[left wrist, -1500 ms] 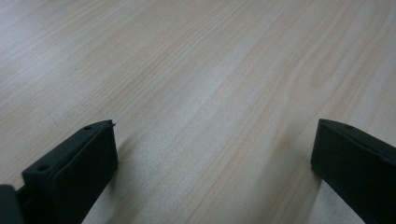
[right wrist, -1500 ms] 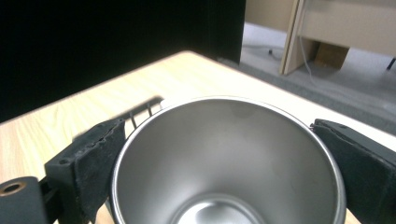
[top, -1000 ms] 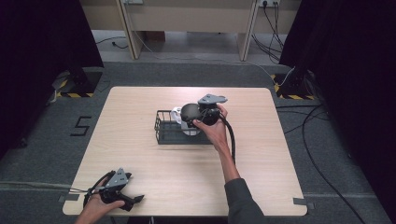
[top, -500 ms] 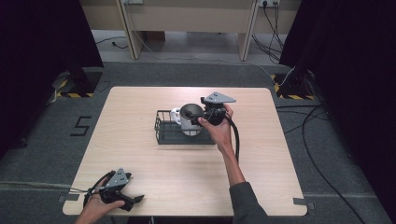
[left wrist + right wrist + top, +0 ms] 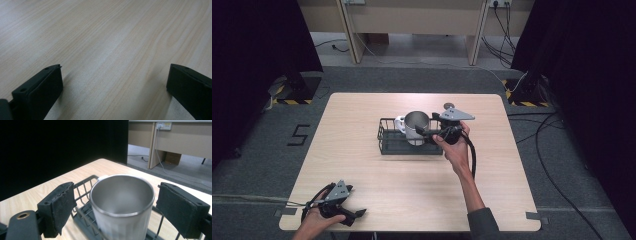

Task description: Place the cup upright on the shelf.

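We see the mug (image 5: 417,127) upright in the wire basket (image 5: 388,141) mid-table. The right claw (image 5: 113,207), spread, jaws just narrowed, flanks it without touching. The left claw (image 5: 354,216), spread, rests idle at the table (image 5: 512,165) edge, out of the way.

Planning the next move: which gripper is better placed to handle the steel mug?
Right gripper: jaws flank the steel mug in the black wire basket. Left gripper rests far off.

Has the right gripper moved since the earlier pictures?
Yes. In the high view the right gripper has pulled back to the right, off the wire basket, uncovering the steel mug standing in it.
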`<action>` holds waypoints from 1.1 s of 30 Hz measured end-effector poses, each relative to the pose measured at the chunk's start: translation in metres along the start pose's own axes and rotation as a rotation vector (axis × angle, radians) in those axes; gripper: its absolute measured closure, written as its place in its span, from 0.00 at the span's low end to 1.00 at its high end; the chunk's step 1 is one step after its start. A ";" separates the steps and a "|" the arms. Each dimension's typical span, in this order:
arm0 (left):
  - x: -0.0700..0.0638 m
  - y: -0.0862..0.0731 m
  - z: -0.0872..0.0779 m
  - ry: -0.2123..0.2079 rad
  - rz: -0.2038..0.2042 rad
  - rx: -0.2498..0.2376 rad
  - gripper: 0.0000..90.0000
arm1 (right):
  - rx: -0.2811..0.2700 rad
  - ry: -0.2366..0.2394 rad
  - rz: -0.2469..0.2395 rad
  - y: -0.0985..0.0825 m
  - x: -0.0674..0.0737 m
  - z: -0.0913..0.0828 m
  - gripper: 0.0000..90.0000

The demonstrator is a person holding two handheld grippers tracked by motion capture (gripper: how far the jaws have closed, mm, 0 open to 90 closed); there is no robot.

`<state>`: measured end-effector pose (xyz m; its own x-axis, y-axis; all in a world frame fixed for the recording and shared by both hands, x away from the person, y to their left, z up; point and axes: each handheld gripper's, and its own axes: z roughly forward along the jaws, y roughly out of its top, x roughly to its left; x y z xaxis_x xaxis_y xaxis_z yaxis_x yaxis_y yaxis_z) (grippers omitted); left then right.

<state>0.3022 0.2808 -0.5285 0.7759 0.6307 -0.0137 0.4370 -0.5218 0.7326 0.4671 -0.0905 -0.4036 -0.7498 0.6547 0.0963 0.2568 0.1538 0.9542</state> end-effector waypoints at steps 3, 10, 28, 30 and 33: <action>0.000 0.000 0.000 0.000 0.002 0.002 0.00 | 0.006 0.009 0.000 -0.005 0.003 -0.007 0.17; 0.000 0.000 0.000 0.001 0.001 0.001 0.00 | 0.009 0.018 0.008 -0.016 0.011 -0.020 0.17; 0.000 0.000 0.000 0.002 0.001 0.003 0.00 | 0.038 0.001 0.017 -0.057 0.025 -0.051 0.17; 0.000 0.000 0.000 0.002 0.001 0.003 0.00 | 0.041 -0.009 0.010 -0.060 0.026 -0.054 0.17; 0.000 0.000 0.000 0.002 0.001 0.003 0.00 | 0.042 -0.018 -0.006 -0.064 0.030 -0.057 0.17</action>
<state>0.3024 0.2810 -0.5285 0.7757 0.6310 -0.0117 0.4373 -0.5241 0.7308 0.3932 -0.1230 -0.4456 -0.7404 0.6668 0.0850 0.2780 0.1886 0.9419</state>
